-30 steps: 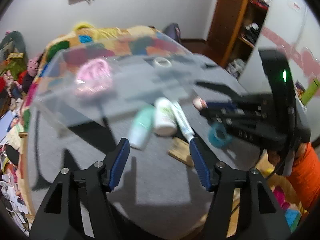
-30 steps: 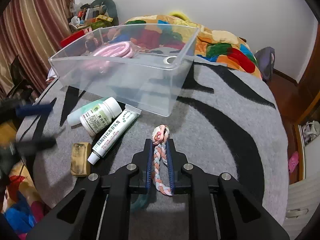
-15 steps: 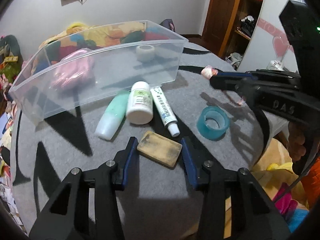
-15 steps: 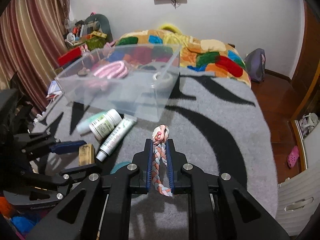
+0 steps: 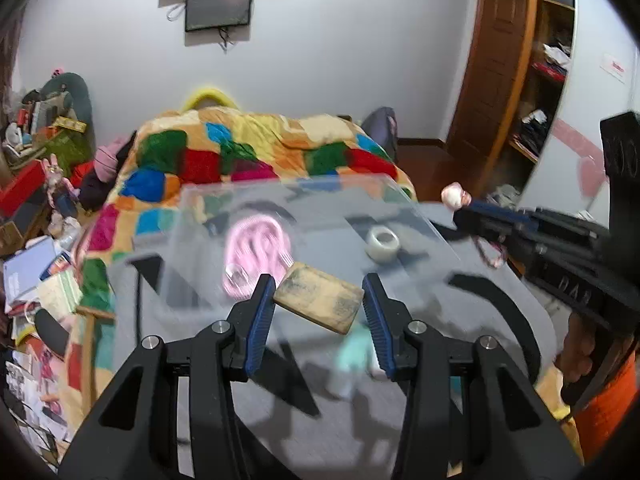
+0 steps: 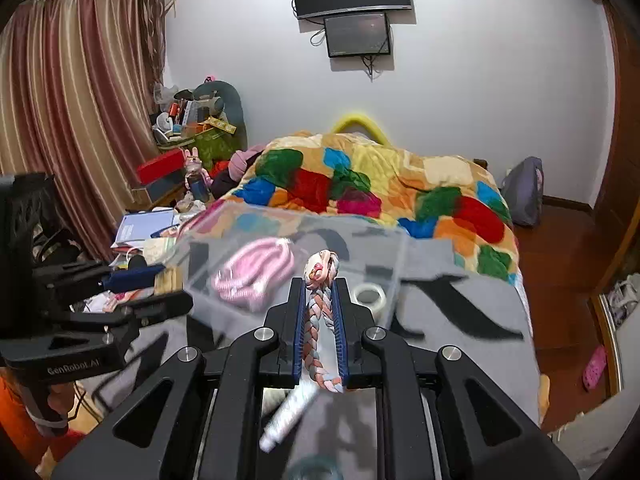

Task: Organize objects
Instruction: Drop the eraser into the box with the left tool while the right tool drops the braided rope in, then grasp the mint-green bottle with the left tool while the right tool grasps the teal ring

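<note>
The left gripper (image 5: pixel 319 303) is clamped on a flat tan block (image 5: pixel 318 302) with dark smudges, up in the air over the clear bin (image 5: pixel 412 216). The right gripper (image 6: pixel 319 312) squeezes a pink, white and gray braided cord (image 6: pixel 319 312). "GenRobot.AI" is printed on the left tool. A pink coil (image 5: pixel 256 246) and a tape roll (image 5: pixel 383 242) lie in the bin. A colorful quilt (image 6: pixel 360 184) lies behind.
</note>
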